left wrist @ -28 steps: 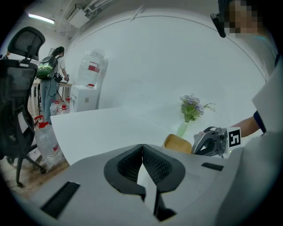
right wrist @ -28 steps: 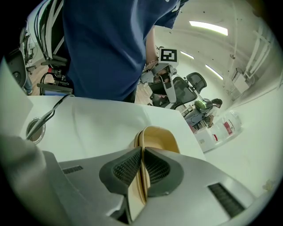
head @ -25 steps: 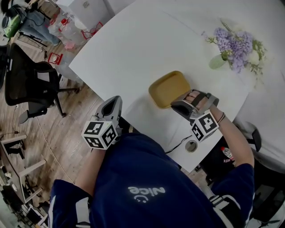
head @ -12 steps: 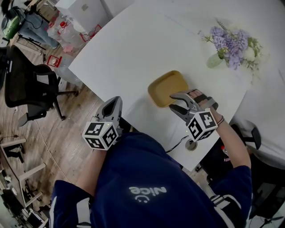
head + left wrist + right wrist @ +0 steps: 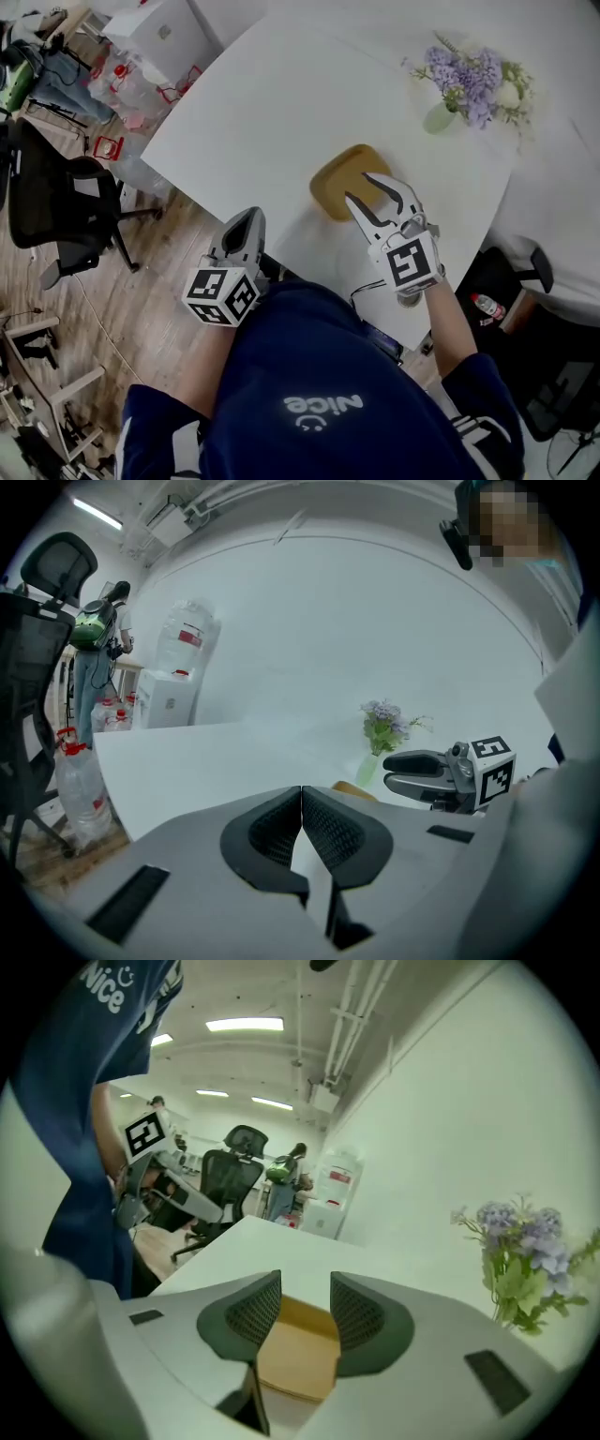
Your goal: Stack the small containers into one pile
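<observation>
A shallow yellow container (image 5: 342, 178) lies on the white table (image 5: 262, 103) near its front edge; whether it is one or a nested pile I cannot tell. My right gripper (image 5: 361, 187) hovers over its near side. Its jaws have just been opening and stand apart with nothing pressed between them. Through them, in the right gripper view, the container (image 5: 300, 1349) shows below the right gripper (image 5: 306, 1302). My left gripper (image 5: 248, 216) is shut and empty at the table's front edge, to the left of the container. The left gripper view shows the left gripper (image 5: 301, 799) with its pads together.
A vase of purple flowers (image 5: 464, 80) stands at the table's far right. Black office chairs (image 5: 56, 197) and water bottles (image 5: 141, 94) stand on the wooden floor to the left. The table's front edge runs just ahead of the person's body.
The right gripper has let go of the container's near edge, opened, rolled upright and risen above it. The left gripper has lifted slightly.
</observation>
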A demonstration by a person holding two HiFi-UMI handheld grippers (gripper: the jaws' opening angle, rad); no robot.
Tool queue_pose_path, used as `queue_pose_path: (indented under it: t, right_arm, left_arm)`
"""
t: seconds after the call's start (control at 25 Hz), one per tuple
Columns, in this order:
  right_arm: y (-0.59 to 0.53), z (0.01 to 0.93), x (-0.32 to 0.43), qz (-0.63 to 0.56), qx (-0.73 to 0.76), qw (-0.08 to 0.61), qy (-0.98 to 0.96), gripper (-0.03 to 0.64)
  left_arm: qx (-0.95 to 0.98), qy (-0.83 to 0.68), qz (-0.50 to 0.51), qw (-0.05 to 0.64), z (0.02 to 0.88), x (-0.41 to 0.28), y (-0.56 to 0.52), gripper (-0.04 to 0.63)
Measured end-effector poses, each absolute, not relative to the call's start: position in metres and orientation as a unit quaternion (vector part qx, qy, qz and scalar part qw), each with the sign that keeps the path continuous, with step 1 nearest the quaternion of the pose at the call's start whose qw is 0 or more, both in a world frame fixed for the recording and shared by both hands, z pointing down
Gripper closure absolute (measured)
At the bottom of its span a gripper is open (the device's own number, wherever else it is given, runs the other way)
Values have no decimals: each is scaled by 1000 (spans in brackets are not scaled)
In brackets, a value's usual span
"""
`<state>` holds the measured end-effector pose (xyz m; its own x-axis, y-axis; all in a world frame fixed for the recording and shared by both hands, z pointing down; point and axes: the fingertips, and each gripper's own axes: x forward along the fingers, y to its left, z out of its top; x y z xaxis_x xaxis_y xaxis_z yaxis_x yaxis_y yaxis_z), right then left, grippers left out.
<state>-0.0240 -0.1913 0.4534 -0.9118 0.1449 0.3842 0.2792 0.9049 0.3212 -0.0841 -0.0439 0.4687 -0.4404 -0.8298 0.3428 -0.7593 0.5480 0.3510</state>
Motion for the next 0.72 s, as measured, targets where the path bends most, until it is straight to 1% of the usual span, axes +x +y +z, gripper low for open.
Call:
queue_pose_path:
  t: [0.24, 0.4, 0.72]
  right_arm:
    - [-192, 450, -12, -74, 5, 158, -985, 462]
    - [-202, 459, 7, -12, 73, 157, -985, 462]
    - [-211, 467, 28, 27, 132, 164, -977, 462]
  left_arm:
    - [507, -835, -52, 206, 454, -69, -55, 575]
    - [530, -825, -42, 190, 451, -60, -67, 575]
    - [534, -826, -45, 175, 449, -57, -69, 575]
